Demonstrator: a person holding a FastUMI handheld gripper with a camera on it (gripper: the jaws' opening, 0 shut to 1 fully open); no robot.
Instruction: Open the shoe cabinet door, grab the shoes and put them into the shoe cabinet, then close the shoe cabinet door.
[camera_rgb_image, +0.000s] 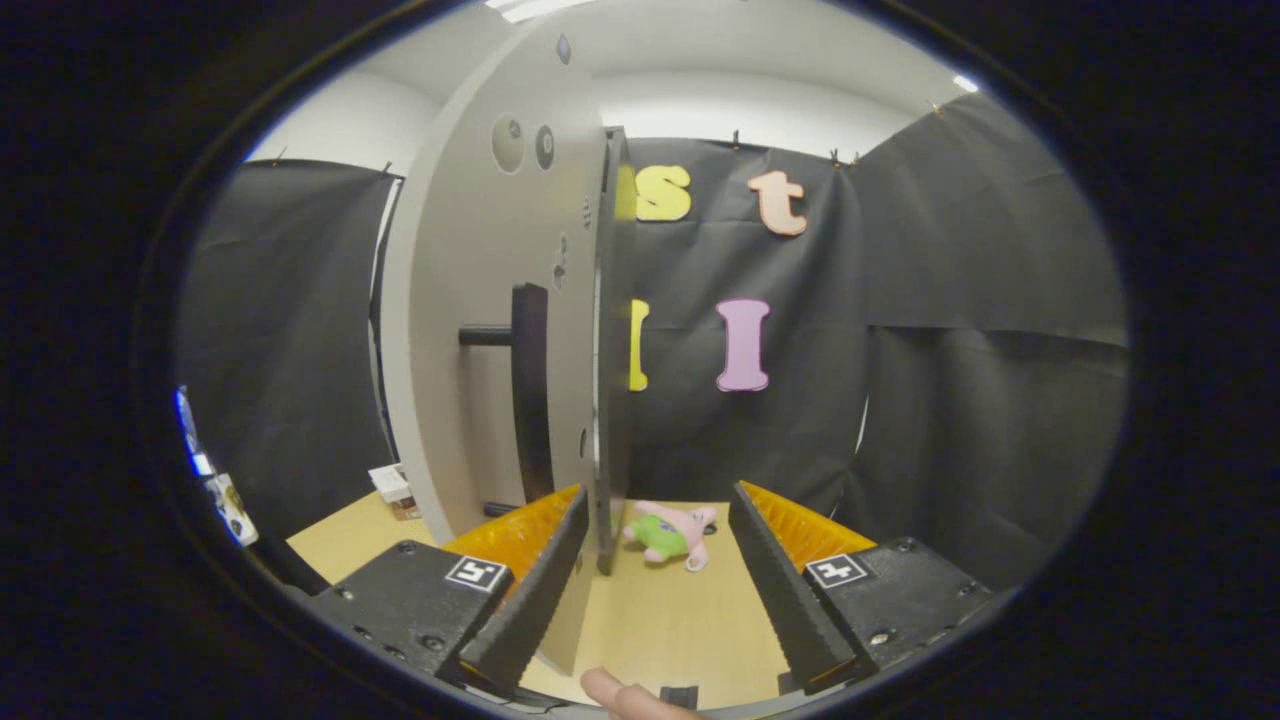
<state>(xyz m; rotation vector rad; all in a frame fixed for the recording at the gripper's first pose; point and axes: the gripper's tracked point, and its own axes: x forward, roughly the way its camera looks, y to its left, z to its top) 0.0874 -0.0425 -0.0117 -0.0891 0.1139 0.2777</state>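
The grey shoe cabinet door (470, 300) stands swung out and I see it nearly edge-on, just ahead of my left finger. Its black bar handle (530, 390) runs upright on the face turned left, held off the panel by two short posts. A dark panel edge (612, 350) stands right behind the door's right side. My gripper (658, 490) is open, with wide-set fingers that grip nothing. The door's lower corner reaches down between the fingers, close against the left one.
A pink and green plush toy (672, 533) lies on the wooden tabletop (680, 620) just beyond the fingertips. Small boxes (393, 488) sit on the table left of the door. A person's fingertip (625, 695) shows below, between the fingers.
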